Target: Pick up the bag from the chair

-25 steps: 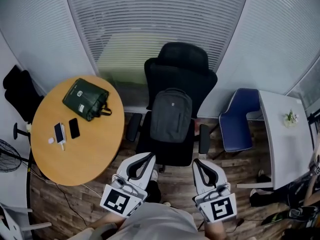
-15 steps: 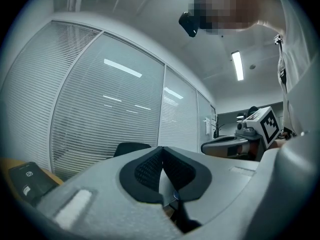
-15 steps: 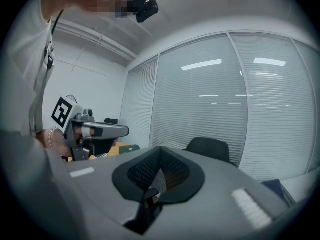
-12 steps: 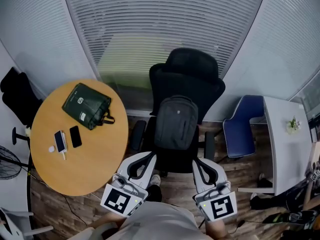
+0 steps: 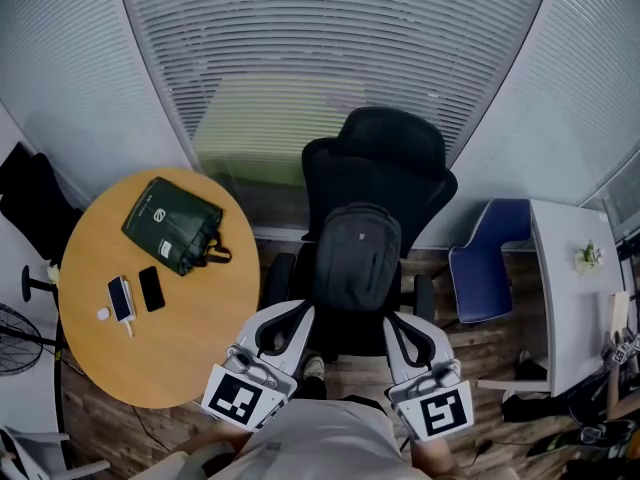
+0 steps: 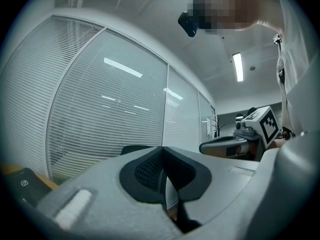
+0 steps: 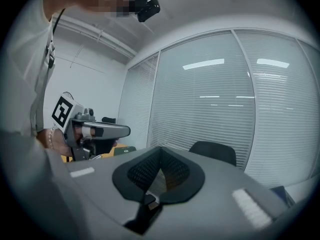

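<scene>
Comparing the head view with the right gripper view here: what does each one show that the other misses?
Head view only: the grey backpack on the seat, the phones on the round table, the blue chair. Right gripper view only: the person's head camera. Both: the black chair, the blinds, the green bag, and the left tongs and right tongs, shut and empty.

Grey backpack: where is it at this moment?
In the head view the grey backpack stands centre-frame on the black office chair, against its backrest, between the round wooden table on the left and the blue chair on the right.
</scene>
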`<state>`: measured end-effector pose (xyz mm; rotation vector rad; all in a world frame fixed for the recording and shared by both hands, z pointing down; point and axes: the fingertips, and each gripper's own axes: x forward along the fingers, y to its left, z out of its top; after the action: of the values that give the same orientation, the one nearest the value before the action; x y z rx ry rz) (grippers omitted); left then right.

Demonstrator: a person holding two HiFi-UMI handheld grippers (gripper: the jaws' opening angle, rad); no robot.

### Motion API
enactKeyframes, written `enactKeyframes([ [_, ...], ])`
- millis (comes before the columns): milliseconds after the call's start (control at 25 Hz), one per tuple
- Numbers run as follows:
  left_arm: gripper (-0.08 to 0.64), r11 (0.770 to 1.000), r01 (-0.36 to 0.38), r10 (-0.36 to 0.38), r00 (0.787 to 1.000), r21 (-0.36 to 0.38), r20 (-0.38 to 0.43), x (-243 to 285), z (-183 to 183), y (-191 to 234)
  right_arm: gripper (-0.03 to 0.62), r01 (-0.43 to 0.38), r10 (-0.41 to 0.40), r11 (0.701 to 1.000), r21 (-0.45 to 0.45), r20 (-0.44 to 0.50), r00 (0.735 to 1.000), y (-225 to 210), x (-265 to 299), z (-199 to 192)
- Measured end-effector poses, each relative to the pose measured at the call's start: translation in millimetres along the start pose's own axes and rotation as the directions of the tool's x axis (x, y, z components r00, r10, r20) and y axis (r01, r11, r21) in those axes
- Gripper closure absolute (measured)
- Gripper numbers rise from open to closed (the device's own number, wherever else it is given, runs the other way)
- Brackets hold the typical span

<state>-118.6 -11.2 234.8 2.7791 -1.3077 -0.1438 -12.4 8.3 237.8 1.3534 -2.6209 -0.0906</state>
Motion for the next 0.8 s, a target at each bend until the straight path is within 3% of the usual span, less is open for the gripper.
enactKeyframes([
  [360,0.557,1.000,0.003,-0.003,1.000,-0.011,-0.009,15.1,-5.6,18.6,0.589,0.009,-0.009,1.000,-0.016,-0.020,1.000,-11.7,17.9,-4.6],
  [800,0.557,1.000,0.000,0.000,1.000,-0.002,-0.015,38.9,-5.2,4.8,0.589,0.026,-0.026,1.000,-0.011,-0.044,0.999,-41.3,9.0,-15.3],
])
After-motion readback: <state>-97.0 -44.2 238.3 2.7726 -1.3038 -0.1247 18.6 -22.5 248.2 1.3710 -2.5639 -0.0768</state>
